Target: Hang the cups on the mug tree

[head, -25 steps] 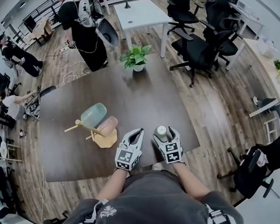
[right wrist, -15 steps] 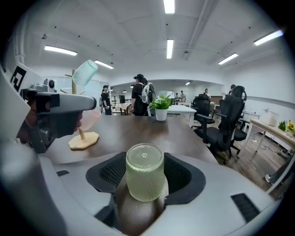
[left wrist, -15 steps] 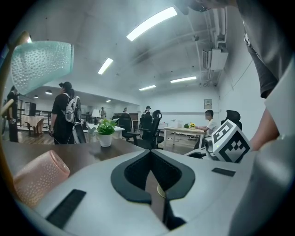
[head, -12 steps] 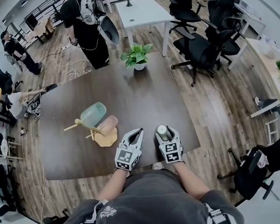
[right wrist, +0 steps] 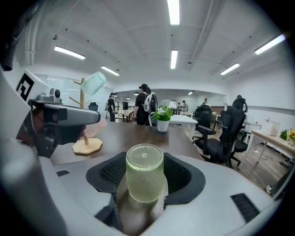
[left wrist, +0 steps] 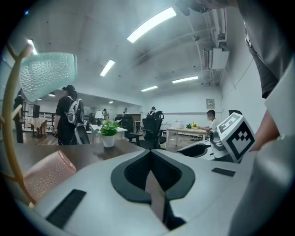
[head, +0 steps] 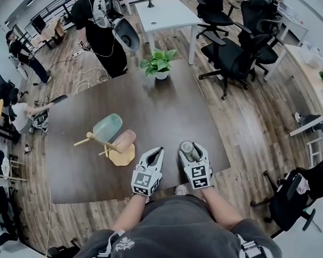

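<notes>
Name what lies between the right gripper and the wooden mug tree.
The left gripper, as the head view shows. The right gripper has just been closing its jaws on a pale green textured cup.

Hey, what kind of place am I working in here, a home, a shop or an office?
Most likely an open-plan office: black swivel office chairs stand around white rectangular desks, long ceiling strip lights run overhead, and other people stand about on the wood-plank floor.

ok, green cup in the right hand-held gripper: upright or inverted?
Inverted: green cup shows closed base up; right hand-held gripper jaws just closed on it.
</notes>
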Motion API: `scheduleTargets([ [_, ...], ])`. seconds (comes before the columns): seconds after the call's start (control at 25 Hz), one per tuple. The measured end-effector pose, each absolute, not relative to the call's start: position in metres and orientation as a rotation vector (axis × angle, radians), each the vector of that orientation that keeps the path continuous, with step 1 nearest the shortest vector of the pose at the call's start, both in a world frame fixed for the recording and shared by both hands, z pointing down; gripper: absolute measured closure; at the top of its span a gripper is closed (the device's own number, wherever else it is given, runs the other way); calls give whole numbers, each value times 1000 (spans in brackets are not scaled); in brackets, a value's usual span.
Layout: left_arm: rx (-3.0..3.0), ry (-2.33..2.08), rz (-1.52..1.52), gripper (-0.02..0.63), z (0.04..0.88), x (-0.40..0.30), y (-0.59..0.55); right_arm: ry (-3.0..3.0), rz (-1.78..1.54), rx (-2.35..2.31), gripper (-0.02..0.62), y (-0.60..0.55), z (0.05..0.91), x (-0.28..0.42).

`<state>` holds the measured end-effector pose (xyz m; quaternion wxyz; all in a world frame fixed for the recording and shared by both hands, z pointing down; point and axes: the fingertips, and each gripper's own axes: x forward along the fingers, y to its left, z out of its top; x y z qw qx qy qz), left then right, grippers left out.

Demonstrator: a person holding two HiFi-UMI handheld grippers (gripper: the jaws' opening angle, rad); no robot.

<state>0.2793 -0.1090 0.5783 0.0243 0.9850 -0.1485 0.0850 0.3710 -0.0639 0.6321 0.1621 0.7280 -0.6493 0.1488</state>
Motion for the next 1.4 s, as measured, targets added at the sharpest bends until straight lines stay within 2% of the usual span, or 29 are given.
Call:
scheduleTargets([
  [0.32,3026,-553,278,601,578,260,-101,-1959,241,2077,322,-65,582,352],
  [0.6,2986,-684,260,601,579,216,-104,-2086,96,2058,323,-76,534,315],
  [1.4,2934,-893,222,601,553,61,-152,-2309,-92,1920,324,-133,444,143],
])
